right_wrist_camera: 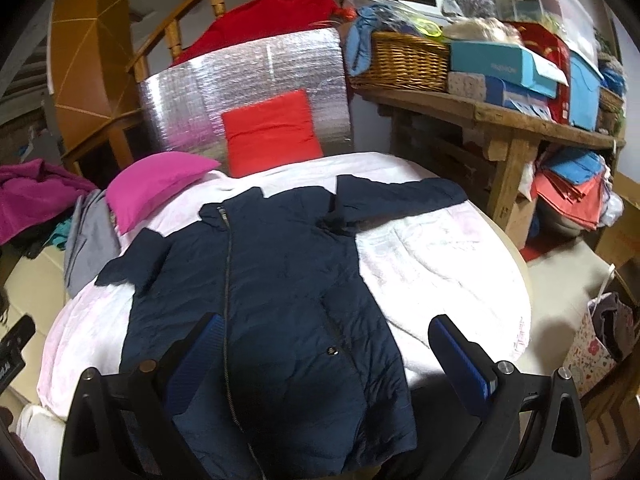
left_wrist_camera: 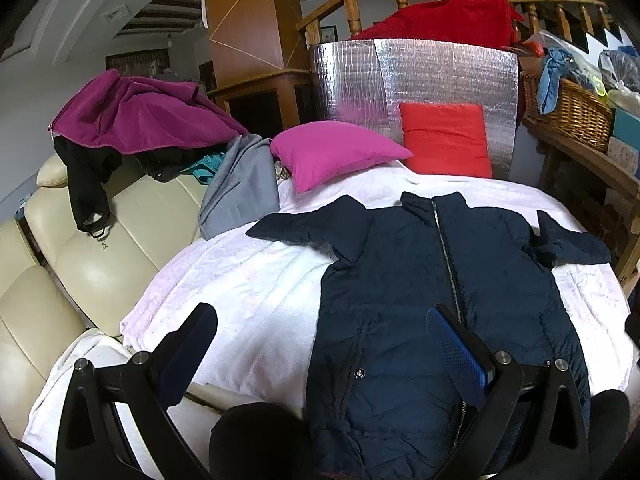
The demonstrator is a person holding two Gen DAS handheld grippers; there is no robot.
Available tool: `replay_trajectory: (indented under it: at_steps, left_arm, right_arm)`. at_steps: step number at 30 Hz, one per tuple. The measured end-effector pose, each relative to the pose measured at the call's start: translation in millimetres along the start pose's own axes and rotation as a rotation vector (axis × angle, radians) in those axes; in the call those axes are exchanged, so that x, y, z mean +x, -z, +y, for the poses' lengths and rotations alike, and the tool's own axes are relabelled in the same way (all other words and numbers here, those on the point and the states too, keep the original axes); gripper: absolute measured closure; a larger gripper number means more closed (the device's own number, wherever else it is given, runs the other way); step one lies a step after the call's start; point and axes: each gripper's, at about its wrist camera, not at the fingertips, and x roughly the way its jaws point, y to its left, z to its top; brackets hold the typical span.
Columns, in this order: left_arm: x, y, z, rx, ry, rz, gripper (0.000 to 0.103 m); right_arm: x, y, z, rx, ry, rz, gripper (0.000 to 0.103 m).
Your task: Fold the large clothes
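A: Where is the dark navy quilted zip jacket [left_wrist_camera: 432,280] lying?

B: It is lying flat on the pale pink blanket [left_wrist_camera: 248,280], collar away, hem nearest both tongs, zip running lengthwise.

A: And the tongs?

B: The left tongs [left_wrist_camera: 320,344] and right tongs [right_wrist_camera: 328,344] are both gaping wide, holding nothing, hovering over the hem; the left sleeve is lying nearer the left one.
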Motion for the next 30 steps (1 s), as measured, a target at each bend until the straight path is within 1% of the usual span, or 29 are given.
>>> replay_trajectory:
  at_steps: [2,4,8,11,13,15,16,18,19,20,22,24,25,26,29,30]
  left_arm:
    - [6.9,-3.4,-2.3,0.007,-0.005,0.004,0.000]
    - [18.2,-9.3,-6.1,0.013,0.001,0.015,0.000]
    - [63.5,-26.3,-25.2,0.045,0.027,0.084,0.000]
    - [116.6,-36.1,-48.0,0.051,0.061,0.177,0.000]
    - [162.7,-37.1,-69.4,0.060,0.091,0.265,0.000]
    - [203.2,-34.7,-88.0,0.068,0.086,0.337,0.000]
    - [221.6,-31.9,-96.8,0.080,0.093,0.360,0.000]
    - [261.8,-25.3,-116.0,0.084,0.065,0.416,0.000]
    - [277.8,-23.0,-121.6,0.080,0.058,0.447,0.000]
    - [292.9,-21.1,-128.5,0.071,0.058,0.475,0.000]
    - [315.1,-21.8,-141.2,0.053,0.052,0.479,0.000]
    - [326.4,-24.9,-153.0,0.054,0.039,0.453,0.000]
    - [330.6,-25.5,-158.1,0.059,0.041,0.440,0.000]
    - [335.7,-24.2,-164.2,0.068,0.052,0.424,0.000]
    - [345.6,-11.0,-174.5,0.116,0.055,0.402,0.000]
    - [346.3,-8.6,-174.1,0.109,0.063,0.399,0.000]
  right_arm:
    - [7.2,-7.0,-6.4,0.012,0.015,0.002,0.000]
    - [19.4,-17.4,-12.5,0.022,0.012,0.013,0.000]
    - [56.0,-45.4,-25.5,0.060,0.001,0.024,0.000]
    - [99.4,-70.2,-42.1,0.099,-0.012,0.027,0.000]
    - [134.5,-84.0,-60.3,0.150,-0.028,0.039,0.000]
    - [173.2,-95.7,-83.9,0.225,-0.057,0.051,0.000]
    - [191.4,-100.1,-96.3,0.266,-0.074,0.052,0.000]
    - [234.2,-109.6,-125.8,0.370,-0.115,0.071,0.000]
    - [248.5,-112.2,-136.1,0.410,-0.133,0.080,0.000]
    - [270.4,-116.3,-152.8,0.479,-0.157,0.092,0.000]
    - [307.3,-121.4,-183.3,0.620,-0.208,0.118,0.000]
    - [331.9,-123.3,-205.7,0.729,-0.240,0.128,0.000]
    - [349.8,-124.8,-219.8,0.793,-0.288,0.128,0.000]
    - [363.1,-126.2,-230.2,0.834,-0.307,0.134,0.000]
    - [387.3,-123.8,-250.9,0.927,-0.296,0.138,0.002]
    - [396.4,-124.3,-257.3,0.945,-0.285,0.146,0.005]
